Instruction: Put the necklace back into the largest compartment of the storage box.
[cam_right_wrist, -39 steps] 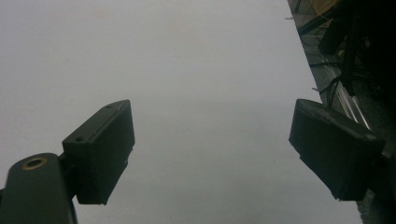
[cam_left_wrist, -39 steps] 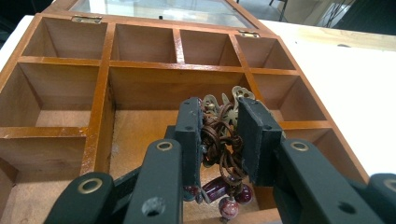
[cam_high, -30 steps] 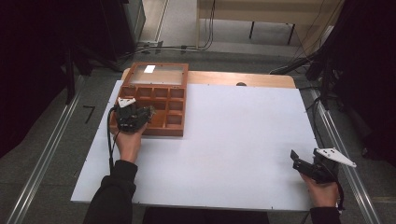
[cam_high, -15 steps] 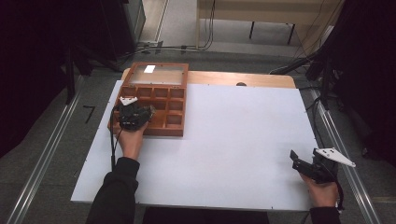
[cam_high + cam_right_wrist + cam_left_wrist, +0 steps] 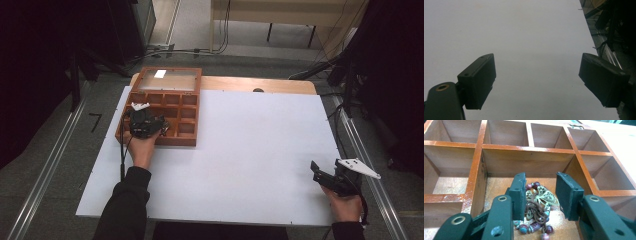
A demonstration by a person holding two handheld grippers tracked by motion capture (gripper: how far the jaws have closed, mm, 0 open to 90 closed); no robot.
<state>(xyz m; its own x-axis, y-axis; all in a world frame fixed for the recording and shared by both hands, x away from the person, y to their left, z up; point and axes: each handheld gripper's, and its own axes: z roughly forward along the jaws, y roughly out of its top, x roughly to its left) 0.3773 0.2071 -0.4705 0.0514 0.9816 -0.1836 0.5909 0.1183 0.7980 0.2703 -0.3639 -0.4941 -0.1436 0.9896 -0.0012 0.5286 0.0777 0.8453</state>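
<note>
An open wooden box (image 5: 186, 142) with several compartments sits at the table's far left. My left gripper (image 5: 160, 128) reaches into a front compartment. In the left gripper view its jaws (image 5: 540, 179) have just been opening. They stand apart around a beaded bracelet (image 5: 541, 198) with a brass butterfly charm, which lies on the compartment floor. The pads (image 5: 518, 195) do not press on it. My right gripper (image 5: 316, 170) rests near the table's front right corner, open over bare white tabletop (image 5: 537, 62).
The box's glass lid (image 5: 167, 80) lies open toward the far side. The neighbouring compartments (image 5: 454, 180) hold nothing. The white table (image 5: 250, 145) stretches between the two hands. A metal rail (image 5: 370, 165) runs along the right edge.
</note>
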